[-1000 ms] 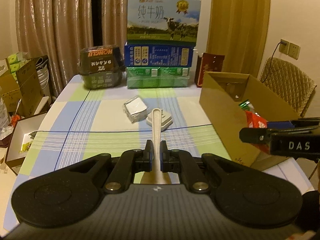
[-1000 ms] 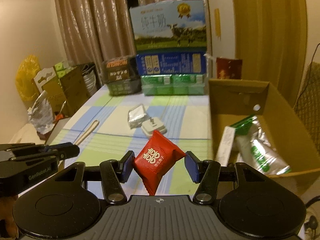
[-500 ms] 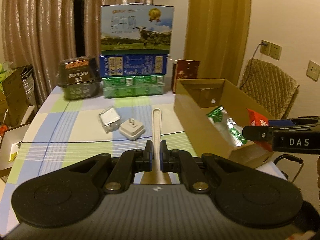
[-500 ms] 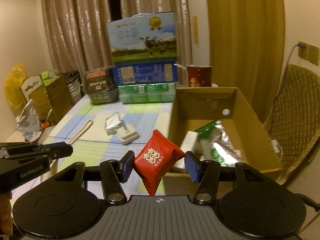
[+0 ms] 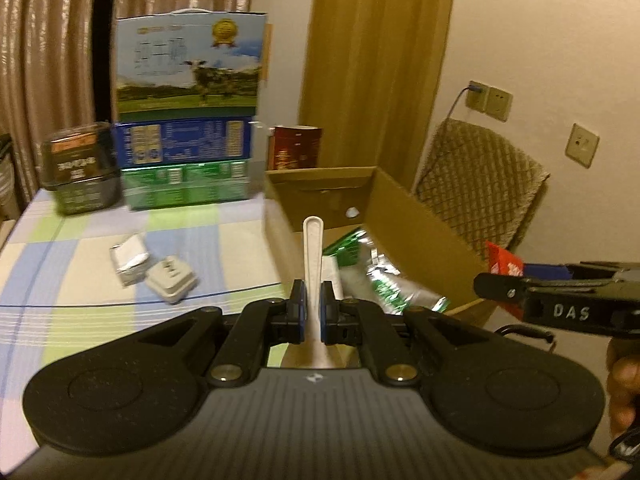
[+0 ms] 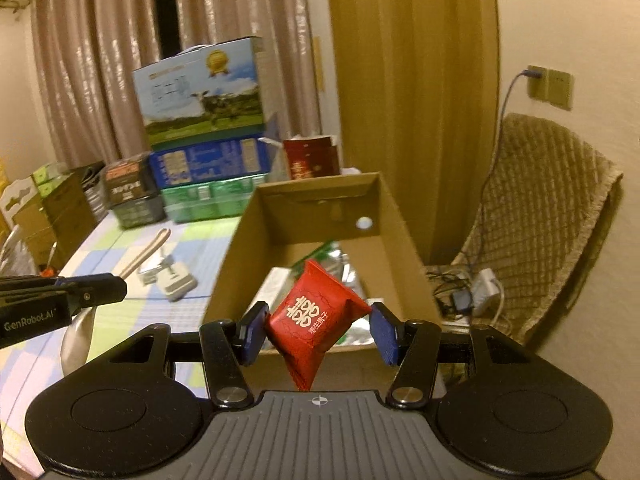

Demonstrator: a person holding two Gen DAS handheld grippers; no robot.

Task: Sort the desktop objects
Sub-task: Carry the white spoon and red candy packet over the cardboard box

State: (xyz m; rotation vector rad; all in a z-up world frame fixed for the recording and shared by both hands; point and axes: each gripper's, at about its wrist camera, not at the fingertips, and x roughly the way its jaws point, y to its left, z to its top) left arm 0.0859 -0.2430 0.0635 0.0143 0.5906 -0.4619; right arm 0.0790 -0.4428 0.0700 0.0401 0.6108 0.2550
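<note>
Box (image 6: 240,256) now sits right under both grippers; we've swung over from table. Right gripper (image 6: 318,330) clamps red packet (image 6: 314,320), left gripper (image 5: 313,310) pinches spoon (image 5: 313,256) — ready to drop.

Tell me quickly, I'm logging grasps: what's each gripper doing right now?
Left gripper: shut on the spoon.
Right gripper: shut on the red packet, over the box.

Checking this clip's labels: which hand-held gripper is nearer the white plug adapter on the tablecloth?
Left. The left hand-held gripper, gripping the spoon, hangs just right of the plug adapter. The right hand-held gripper holds the red packet beyond the cardboard box.
</note>
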